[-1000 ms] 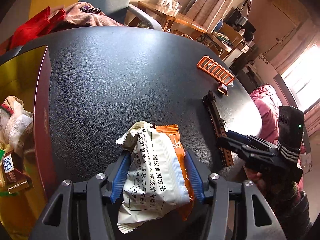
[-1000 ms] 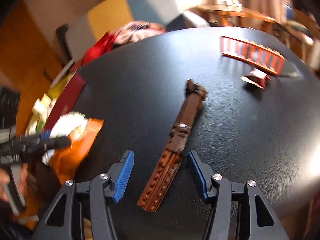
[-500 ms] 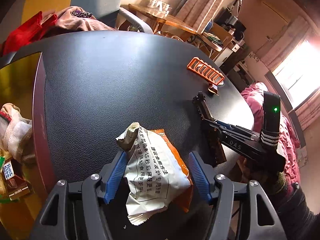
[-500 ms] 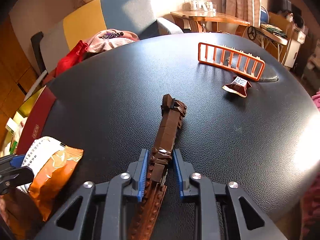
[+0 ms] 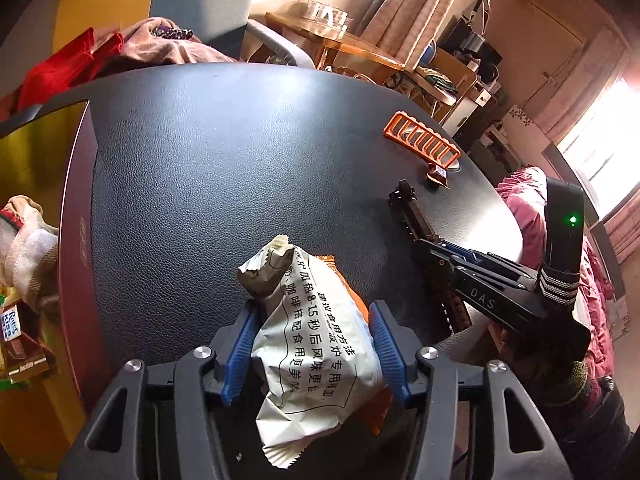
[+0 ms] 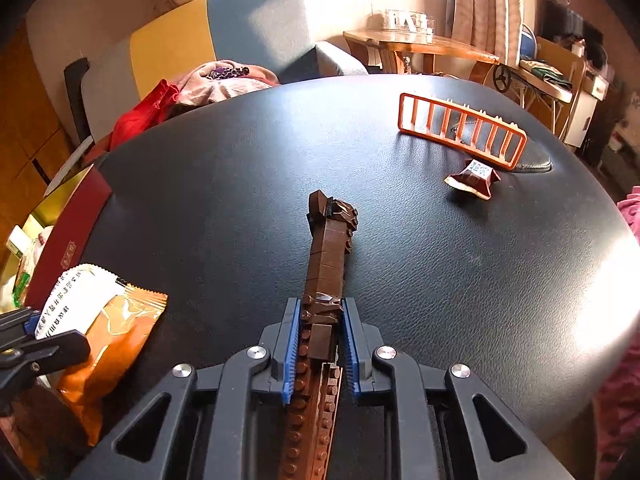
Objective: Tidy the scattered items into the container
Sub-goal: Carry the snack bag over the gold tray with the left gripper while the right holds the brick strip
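My left gripper (image 5: 312, 344) is shut on a white and orange snack packet (image 5: 320, 344), held just above the near edge of the black round table (image 5: 240, 160). The same packet (image 6: 108, 320) shows at the left of the right wrist view. My right gripper (image 6: 320, 332) is shut on the near part of a long brown brick bar (image 6: 328, 248), whose far end points across the table. The container, a red-rimmed box (image 5: 76, 220) with a gold inside, sits at the table's left and holds several snacks. An orange rack (image 6: 460, 128) and a small brown wrapped sweet (image 6: 472, 178) lie far right.
A blue and yellow sofa (image 6: 240, 28) with red and pink clothes (image 6: 192, 88) stands behind the table. A wooden side table (image 6: 420, 44) and cluttered shelves are at the back right. A pink cloth (image 5: 528, 200) lies beyond the table's right edge.
My right gripper went from open around the brown brick bar to shut on it. My left gripper kept the snack packet and drew back slightly.
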`<state>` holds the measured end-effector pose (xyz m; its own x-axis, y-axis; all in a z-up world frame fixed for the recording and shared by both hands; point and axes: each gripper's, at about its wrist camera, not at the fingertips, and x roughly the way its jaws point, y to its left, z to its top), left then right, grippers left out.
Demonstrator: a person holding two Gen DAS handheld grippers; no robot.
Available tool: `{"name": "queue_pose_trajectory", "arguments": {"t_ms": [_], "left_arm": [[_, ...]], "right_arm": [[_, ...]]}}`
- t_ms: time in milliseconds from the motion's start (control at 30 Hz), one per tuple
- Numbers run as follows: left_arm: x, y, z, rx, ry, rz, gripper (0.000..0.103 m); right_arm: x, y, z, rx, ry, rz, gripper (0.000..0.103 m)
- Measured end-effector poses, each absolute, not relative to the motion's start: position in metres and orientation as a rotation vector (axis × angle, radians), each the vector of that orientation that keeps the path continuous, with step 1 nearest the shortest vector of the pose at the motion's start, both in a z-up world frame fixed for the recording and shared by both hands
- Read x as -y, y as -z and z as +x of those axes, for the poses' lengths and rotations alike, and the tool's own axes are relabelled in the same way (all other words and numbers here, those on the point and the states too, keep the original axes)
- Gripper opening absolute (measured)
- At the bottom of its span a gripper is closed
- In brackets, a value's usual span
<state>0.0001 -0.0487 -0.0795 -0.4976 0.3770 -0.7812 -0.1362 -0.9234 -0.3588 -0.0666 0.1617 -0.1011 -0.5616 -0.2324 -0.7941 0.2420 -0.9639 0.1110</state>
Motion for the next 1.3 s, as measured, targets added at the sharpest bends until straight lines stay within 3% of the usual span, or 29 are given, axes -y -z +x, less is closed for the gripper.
{"name": "queue_pose_trajectory", "arguments": {"t_ms": [467,800,1067,1300], "left_arm": [[0.078,0.042,0.037,0.440,-2.578,-1.237,0.056],[0.173,0.002,0.068,0.551,-2.834,-1.116,0.056],[0.273,0.020,0.065,0.637,-3.024,-1.237,0.056],[0.305,0.047,0.059,0.635,-3.066,-1.339,0.056]], "right_arm": [[-0.133,0.094,-0.040,-0.014,2.502,1.259,0.020],[-0.114,0.102,-0.039,-0.038,2.471,1.270,0.020],[-0.113,0.103,-0.040,-0.036,2.470,1.271,0.020],[-0.112,0.103,-0.042,-0.055,2.467,1.273,0.020]]}}
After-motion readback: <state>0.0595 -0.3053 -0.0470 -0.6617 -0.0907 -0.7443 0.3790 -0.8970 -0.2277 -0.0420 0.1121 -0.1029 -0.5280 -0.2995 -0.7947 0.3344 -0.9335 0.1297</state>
